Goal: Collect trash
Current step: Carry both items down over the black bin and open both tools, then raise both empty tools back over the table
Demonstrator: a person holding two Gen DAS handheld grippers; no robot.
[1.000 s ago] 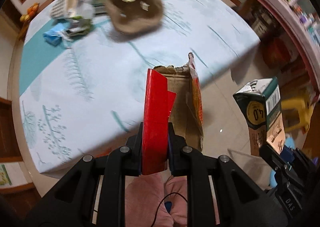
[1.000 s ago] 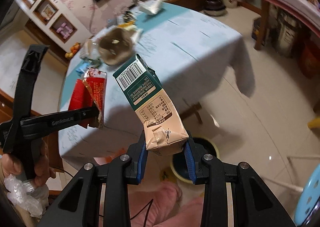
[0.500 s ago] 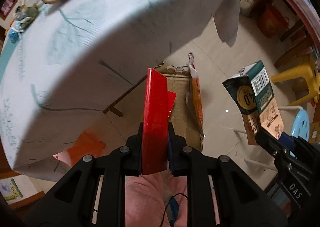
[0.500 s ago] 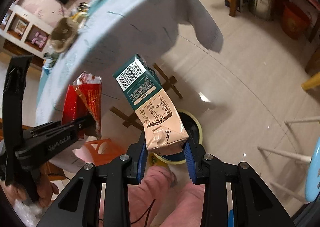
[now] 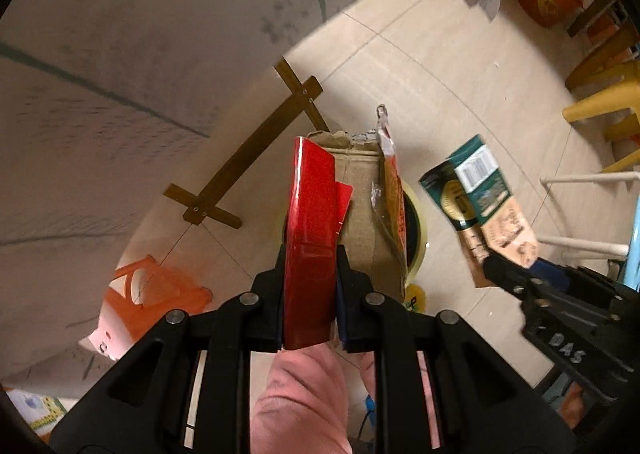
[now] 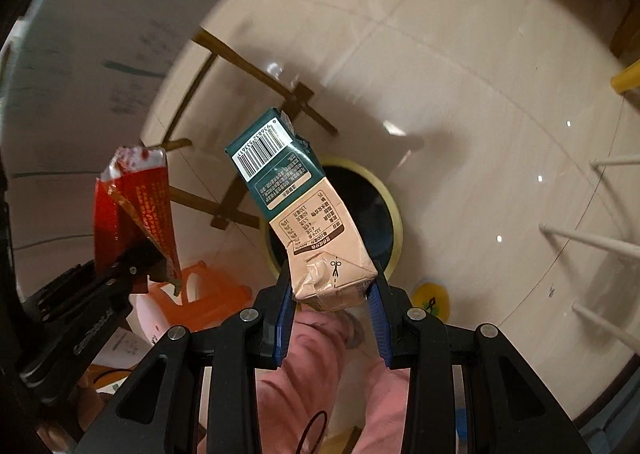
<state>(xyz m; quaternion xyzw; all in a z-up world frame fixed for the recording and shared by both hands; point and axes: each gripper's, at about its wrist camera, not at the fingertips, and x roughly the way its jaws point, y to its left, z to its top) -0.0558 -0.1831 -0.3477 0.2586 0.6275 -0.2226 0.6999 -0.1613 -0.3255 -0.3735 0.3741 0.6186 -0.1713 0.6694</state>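
Note:
My left gripper (image 5: 310,278) is shut on a torn red cardboard box (image 5: 314,214) with a brown inside and a red foil wrapper hanging at its right. It also shows at the left of the right wrist view (image 6: 136,206). My right gripper (image 6: 330,290) is shut on a green and tan milk carton (image 6: 300,206), also seen in the left wrist view (image 5: 484,198). Both are held above a round yellow-rimmed trash bin (image 6: 386,210) on the floor, partly hidden behind the box in the left wrist view (image 5: 416,222).
The table with its hanging white cloth (image 5: 120,54) and wooden cross foot (image 5: 248,154) is at the left. An orange plastic stool (image 5: 152,294) stands on the tile floor near the bin. A yellow stool (image 5: 608,94) and white chair legs (image 6: 592,238) are at the right.
Both grippers have swung down from the table top toward the floor, each still holding its item. The trash bin has come into view below them.

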